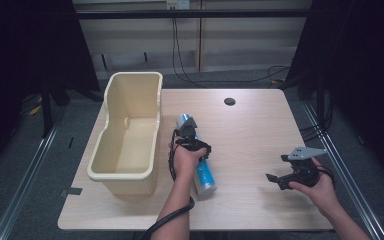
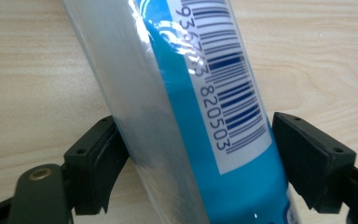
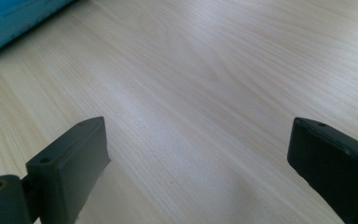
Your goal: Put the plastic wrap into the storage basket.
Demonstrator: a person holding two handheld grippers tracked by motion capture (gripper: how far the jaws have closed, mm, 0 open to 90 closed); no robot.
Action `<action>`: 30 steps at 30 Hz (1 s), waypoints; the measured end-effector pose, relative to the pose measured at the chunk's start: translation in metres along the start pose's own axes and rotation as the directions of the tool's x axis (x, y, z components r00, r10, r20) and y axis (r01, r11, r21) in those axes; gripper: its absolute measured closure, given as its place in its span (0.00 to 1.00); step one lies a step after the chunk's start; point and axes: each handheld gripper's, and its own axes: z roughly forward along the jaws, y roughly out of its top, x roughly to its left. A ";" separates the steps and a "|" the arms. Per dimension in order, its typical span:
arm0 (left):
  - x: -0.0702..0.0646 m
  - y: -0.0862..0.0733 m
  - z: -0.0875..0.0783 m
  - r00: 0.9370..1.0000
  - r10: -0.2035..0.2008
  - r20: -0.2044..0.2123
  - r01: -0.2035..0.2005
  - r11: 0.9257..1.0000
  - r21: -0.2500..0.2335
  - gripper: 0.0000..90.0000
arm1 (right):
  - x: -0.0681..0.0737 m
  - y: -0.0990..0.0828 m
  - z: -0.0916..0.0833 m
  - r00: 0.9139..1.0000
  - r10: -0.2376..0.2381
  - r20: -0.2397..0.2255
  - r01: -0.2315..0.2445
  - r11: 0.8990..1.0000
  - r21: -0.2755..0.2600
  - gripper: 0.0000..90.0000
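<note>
The blue tube [image 1: 204, 172] lies on its side on the wooden table [image 1: 250, 130], just right of the cream plastic tub [image 1: 130, 135] and roughly parallel to its long side. The left gripper [image 1: 187, 131] is set down over the tube from above, about midway along it. In the left gripper view the tube [image 2: 200, 116], with its barcode label [image 2: 228, 79] facing up, runs between the two black jaws; the left pad [image 2: 103, 158] lies against the tube's clear edge, while the right pad [image 2: 307, 154] stands just beside the blue body, contact there uncertain. The grip is not confirmed as firm. The right gripper [image 1: 285, 172] rests near the table's right edge, well apart from the tube, jaws spread wide with only bare tabletop between them in the right gripper view.
</note>
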 end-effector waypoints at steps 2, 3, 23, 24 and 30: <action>-0.001 0.001 0.001 1.000 0.016 -0.012 -0.016 1.000 -0.019 0.19 | 0.000 0.001 -0.001 1.000 0.001 0.004 -0.001 1.000 -0.006 0.05; -0.001 0.002 0.003 1.000 -0.004 0.004 0.004 0.999 -0.033 0.17 | 0.000 0.001 -0.001 1.000 0.002 0.003 -0.002 1.000 -0.007 0.05; -0.002 0.010 0.008 0.998 0.030 -0.052 -0.028 0.999 0.034 0.29 | -0.003 -0.001 -0.002 1.000 0.007 0.005 -0.007 1.000 -0.012 0.06; -0.002 0.010 0.004 0.993 0.083 -0.085 -0.078 0.995 0.064 0.32 | -0.004 -0.001 -0.002 1.000 0.010 0.002 -0.010 1.000 -0.011 0.06; -0.006 0.013 -0.012 0.992 0.120 -0.049 -0.116 0.989 0.091 0.36 | -0.005 0.000 -0.002 1.000 0.021 -0.002 -0.021 1.000 -0.022 0.06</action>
